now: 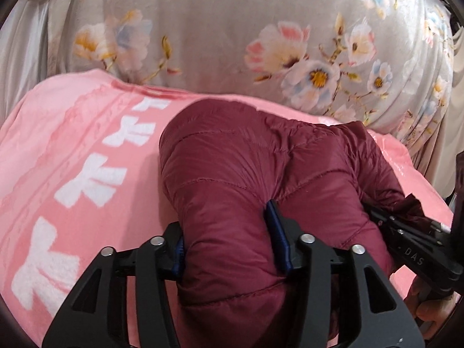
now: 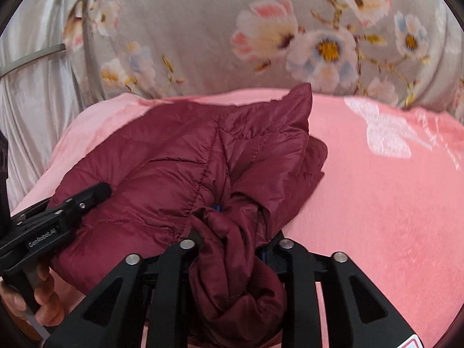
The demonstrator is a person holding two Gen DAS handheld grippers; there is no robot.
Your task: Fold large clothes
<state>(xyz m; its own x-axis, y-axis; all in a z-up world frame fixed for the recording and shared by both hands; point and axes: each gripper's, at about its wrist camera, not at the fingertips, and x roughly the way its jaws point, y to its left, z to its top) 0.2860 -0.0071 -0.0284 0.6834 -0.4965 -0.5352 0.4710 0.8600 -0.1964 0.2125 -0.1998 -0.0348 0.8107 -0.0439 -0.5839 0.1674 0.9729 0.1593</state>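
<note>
A maroon quilted puffer jacket [image 1: 255,174] lies bunched on a pink blanket [image 1: 72,150]. My left gripper [image 1: 229,240] is shut on a thick padded fold of the jacket, its blue pads [image 1: 278,235] pressing into both sides. In the right wrist view the jacket [image 2: 174,159] spreads to the left, and my right gripper [image 2: 229,223] is shut on a twisted bunch of its fabric, the fingertips buried in it. The right gripper also shows at the right edge of the left wrist view [image 1: 406,237]. The left gripper also shows at the left in the right wrist view [image 2: 72,206].
The pink blanket [image 2: 377,188] carries white patterns. Behind it hangs a grey floral sheet [image 1: 232,23], also in the right wrist view [image 2: 203,29]. Pale silvery fabric [image 2: 32,92] is at the far left.
</note>
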